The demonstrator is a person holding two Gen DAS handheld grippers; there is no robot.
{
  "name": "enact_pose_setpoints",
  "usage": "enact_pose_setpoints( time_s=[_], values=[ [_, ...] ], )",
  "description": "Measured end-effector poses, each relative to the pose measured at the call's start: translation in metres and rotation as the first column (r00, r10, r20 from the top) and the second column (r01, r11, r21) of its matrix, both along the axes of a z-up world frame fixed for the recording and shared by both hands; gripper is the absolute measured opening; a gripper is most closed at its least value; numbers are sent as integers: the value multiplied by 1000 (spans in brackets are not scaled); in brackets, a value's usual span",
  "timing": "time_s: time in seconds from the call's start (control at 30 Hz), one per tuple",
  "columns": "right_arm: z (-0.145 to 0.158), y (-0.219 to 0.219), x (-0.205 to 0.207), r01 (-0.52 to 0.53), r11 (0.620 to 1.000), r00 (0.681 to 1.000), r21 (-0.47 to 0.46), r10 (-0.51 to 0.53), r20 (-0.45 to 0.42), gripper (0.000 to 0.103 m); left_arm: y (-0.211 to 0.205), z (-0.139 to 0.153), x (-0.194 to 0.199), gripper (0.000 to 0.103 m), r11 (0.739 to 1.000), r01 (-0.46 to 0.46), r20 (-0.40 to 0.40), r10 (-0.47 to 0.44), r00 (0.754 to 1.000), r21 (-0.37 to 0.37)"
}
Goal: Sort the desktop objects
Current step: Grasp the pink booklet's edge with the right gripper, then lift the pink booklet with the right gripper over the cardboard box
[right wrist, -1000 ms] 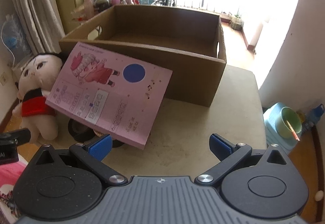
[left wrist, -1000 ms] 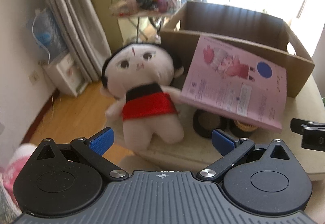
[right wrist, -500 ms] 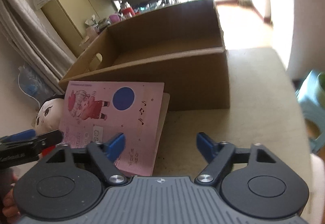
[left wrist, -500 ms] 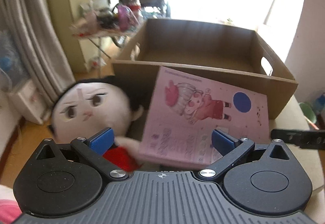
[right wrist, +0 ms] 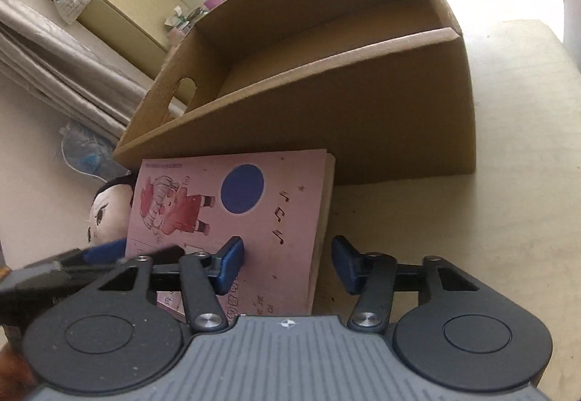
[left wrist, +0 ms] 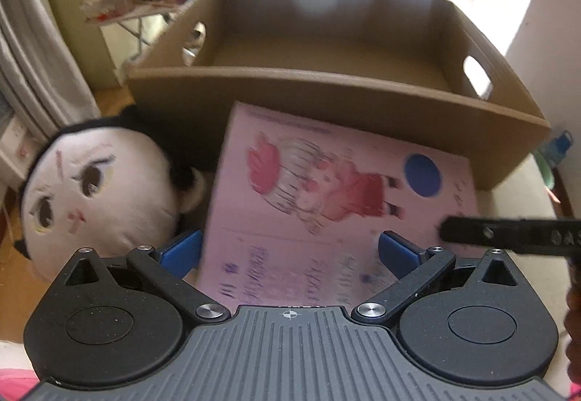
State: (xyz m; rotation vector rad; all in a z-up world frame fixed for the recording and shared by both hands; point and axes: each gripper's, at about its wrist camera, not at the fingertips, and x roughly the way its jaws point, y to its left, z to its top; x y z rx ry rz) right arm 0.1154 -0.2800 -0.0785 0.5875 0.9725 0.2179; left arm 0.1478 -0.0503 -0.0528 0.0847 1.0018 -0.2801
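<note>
Pink covers most of what you see ahead: the booklet point(left wrist: 326, 205) leans tilted against the front wall of the cardboard box point(left wrist: 326, 88), its lower part between your tools. Its cover shows a cartoon girl in a red dress, a solid blue circle, a few music notes and rows of purple print near the bottom edge. From the right wrist view the booklet point(right wrist: 232, 219) shows a pale page edge along its right side.

Your left tool point(left wrist: 288, 252) is spread wide, blue pads either side of the booklet's lower part, not touching it. Your right tool point(right wrist: 288, 264) is also open, straddling the booklet's right edge.

Just left of the booklet sits a plush doll point(left wrist: 98, 194) with black hair and a white face, beside the box on the beige tabletop point(right wrist: 472, 219).
</note>
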Motion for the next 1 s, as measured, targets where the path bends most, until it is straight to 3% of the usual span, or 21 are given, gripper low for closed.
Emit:
enact_pose_setpoints(
  time_s=[0.27, 0.33, 0.4, 0.6, 1.0],
  values=[
    [-1, -8, -2, 5, 1000, 1000, -3, -5, 10, 57, -3, -6, -22, 103, 1000, 1, -28, -1, 1000, -8],
    [-4, -9, -2, 16, 1000, 1000, -1, -16, 4, 67, -6, -6, -20, 103, 1000, 0, -18, 0, 1000, 7],
    [-7, -9, -2, 26, 1000, 1000, 5, -26, -7, 69, -8, -7, -19, 103, 1000, 2, -10, -2, 1000, 16],
    [-5, -3, -3, -18, 999, 1000, 29, 18, -9, 65, -12, -9, -16, 103, 1000, -6, 0, 6, 1000, 31],
    [22, 3, -23, -4, 998, 999, -60, 6, 33, 64, -16, 6, -24, 103, 1000, -9, 34, 9, 999, 0]
  ],
)
